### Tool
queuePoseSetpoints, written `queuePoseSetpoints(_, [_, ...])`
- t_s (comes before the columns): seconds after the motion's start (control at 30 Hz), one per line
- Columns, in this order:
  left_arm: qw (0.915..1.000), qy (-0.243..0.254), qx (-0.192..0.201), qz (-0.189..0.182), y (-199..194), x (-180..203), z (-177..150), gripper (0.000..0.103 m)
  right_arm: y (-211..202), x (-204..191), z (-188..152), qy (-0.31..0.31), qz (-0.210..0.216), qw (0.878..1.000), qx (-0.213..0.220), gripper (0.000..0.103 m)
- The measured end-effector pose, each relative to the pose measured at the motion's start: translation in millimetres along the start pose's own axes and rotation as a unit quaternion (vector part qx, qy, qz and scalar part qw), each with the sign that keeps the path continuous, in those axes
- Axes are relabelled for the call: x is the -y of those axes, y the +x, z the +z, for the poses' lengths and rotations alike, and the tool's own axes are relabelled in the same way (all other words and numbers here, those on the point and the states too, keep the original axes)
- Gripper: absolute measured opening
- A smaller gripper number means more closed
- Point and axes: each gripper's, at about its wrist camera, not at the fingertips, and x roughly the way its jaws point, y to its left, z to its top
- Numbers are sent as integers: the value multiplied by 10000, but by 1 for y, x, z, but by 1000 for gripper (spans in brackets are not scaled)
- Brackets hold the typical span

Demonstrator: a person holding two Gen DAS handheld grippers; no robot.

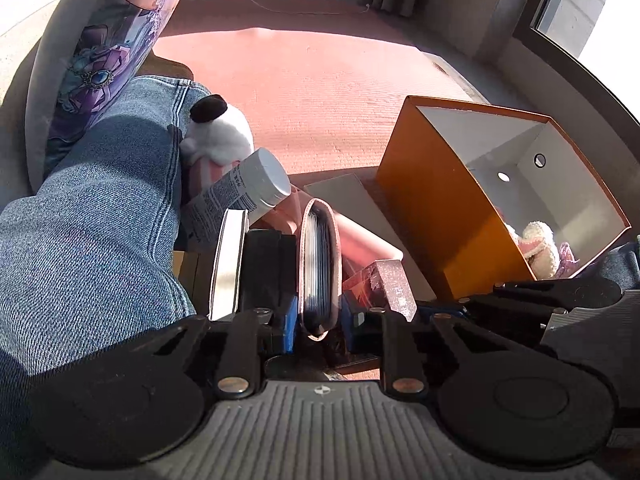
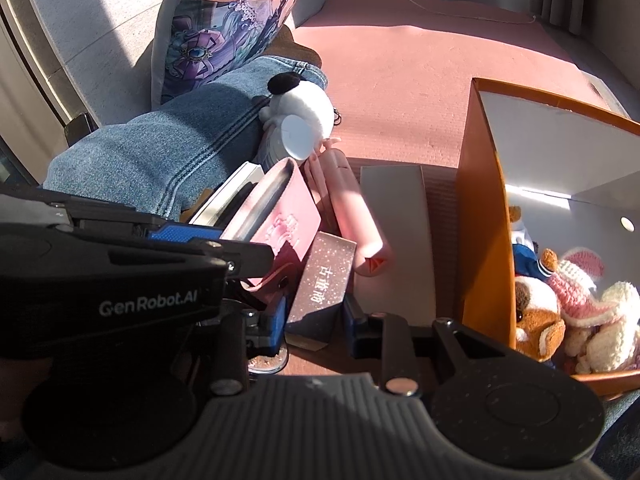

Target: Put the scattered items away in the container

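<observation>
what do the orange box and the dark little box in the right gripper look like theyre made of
Orange box: likely stiff cardboard, matte orange outside, white inside, with thin flat walls and sharp folded corners.
Dark little box: probably printed card with a speckled, glittery finish and crisp edges, held in the right gripper.

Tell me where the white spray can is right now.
The white spray can shows in the left wrist view, left of centre, lying tilted against the person's jeans leg, just below the black-and-white plush toy and behind the left gripper.
</observation>
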Motion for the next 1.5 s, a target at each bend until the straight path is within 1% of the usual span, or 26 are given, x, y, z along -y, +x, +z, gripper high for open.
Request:
queuePoseSetpoints(0.1, [9999, 2, 69, 103, 0, 1, 0, 18, -2, 1, 0, 12, 0, 10000, 14, 31])
queuePoseSetpoints(0.17, [9999, -12, 94, 115, -1, 1, 0, 17, -6, 0, 0, -43, -58, 9999, 86, 25])
queuePoseSetpoints(0.27, [9998, 37, 137, 113, -4, 3, -1, 17, -13, 0, 2, -110, -79, 9998, 156, 25])
queuePoseSetpoints(0.37, [9996, 77, 245, 82, -11, 6, -2, 17, -18, 3, 3, -41, -83, 9998, 176, 25])
queuePoseSetpoints(0.47, [9992, 110, 394, 46, -21, 9, 0, 17, -29, 3, 5, -88, -104, 9995, 287, 25])
queuePoseSetpoints(0.63, [9972, 107, 734, -82, -42, 14, 7, 17, -55, 9, 11, -14, -72, 9982, 600, 25])
queuePoseSetpoints(0.83, [9917, 129, 1248, -280, -66, 24, 22, 17, -88, 29, 23, 387, -3, 9936, 1065, 25])
queuePoseSetpoints(0.93, [9883, 140, 1468, -377, -72, 29, 29, 17, -103, 39, 29, 550, -65, 9896, 1330, 25])
queuePoseSetpoints(1.0, [9863, 181, 1581, -442, -73, 36, 36, 17, -112, 46, 32, 620, -186, 9864, 1509, 25])
queuePoseSetpoints(1.1, [9847, 215, 1651, -521, -71, 45, 44, 17, -121, 60, 36, 766, -357, 9813, 1729, 25])
queuePoseSetpoints(1.2, [9830, 239, 1700, -652, -68, 56, 52, 17, -123, 73, 40, 906, -562, 9776, 1816, 25])
queuePoseSetpoints(1.37, [9805, 288, 1710, -925, -55, 75, 66, 17, -121, 93, 45, 1091, -806, 9738, 1828, 25])
queuePoseSetpoints(1.5, [9821, 355, 1601, -931, -39, 91, 76, 17, -118, 111, 45, 1265, -972, 9706, 1801, 25])
